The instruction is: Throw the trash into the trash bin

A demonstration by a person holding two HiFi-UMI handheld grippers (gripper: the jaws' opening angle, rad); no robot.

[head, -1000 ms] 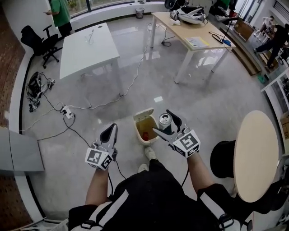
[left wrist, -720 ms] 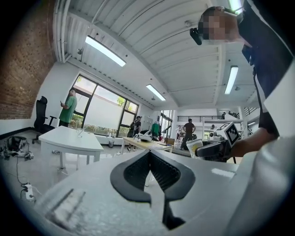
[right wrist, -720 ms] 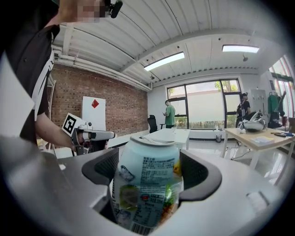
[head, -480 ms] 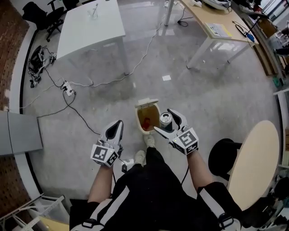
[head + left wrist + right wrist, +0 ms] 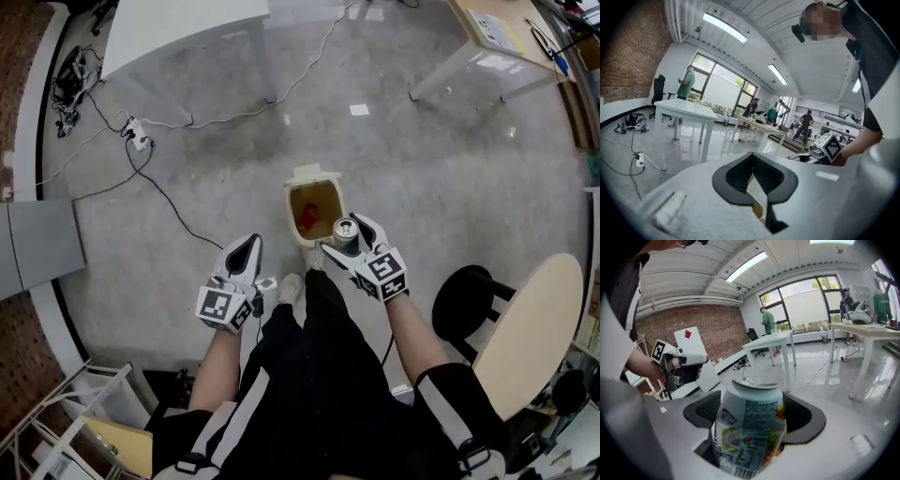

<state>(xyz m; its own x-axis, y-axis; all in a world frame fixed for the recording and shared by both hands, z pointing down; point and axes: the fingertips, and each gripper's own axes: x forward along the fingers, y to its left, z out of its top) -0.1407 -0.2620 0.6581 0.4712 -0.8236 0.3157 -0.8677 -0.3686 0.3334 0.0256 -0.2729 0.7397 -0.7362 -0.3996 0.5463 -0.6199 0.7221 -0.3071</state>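
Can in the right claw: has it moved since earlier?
Yes: the can slid along the right rim of the trash bin toward its near corner.

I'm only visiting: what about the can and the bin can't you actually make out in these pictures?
- Red thing inside the trash bin: head view, too small to tell what it is.
- Bin's near rim: head view, covered by the can and the right gripper shut on it.
- Can's fine print: right gripper view, too small and blurred to read.
- Can's bottom: right gripper view, cut off by the gripper body.
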